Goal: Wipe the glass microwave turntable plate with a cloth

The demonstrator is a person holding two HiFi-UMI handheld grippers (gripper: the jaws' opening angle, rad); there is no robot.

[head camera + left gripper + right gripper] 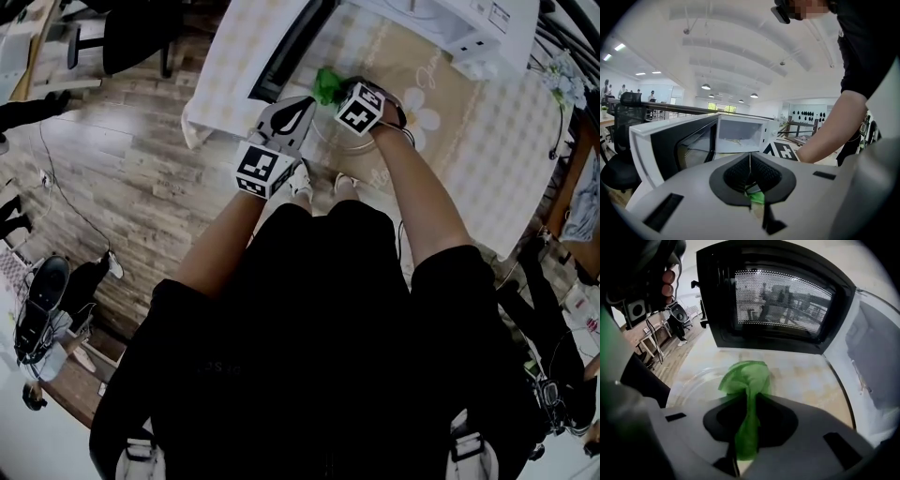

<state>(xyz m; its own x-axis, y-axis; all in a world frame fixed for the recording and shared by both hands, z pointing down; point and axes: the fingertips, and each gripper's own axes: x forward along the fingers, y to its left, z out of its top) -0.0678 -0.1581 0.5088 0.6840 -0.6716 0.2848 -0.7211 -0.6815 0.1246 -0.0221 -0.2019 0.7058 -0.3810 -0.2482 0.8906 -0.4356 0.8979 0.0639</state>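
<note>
Glass plate (689,383) lies flat on the checked tablecloth (806,380) in front of the microwave (876,348), whose dark door (783,301) stands swung open behind it. The right gripper (749,401) has its jaws closed on a green cloth (745,378). The cloth runs up as a narrow strip between the pads and spreads into a loose bunch just beyond the tips, resting on the plate's surface toward its middle. The plate's clear rim curves out to the left of that gripper. In the head view the plate (342,145) sits near the table's front edge, directly under the right gripper (339,94), with the cloth (327,85) poking out at the side nearer the microwave door (295,42). The left gripper (305,105) comes in from the left, its tips just beside the cloth and at the plate's left edge. In its own view the left gripper (750,161) has its jaws together, leaving only a thin seam between the pads. A patch of the green cloth (757,197) shows through the gap lower down. Whether its tips touch the plate's rim I cannot tell. Beyond them the microwave (740,136) stands with its inside open to view.
</note>
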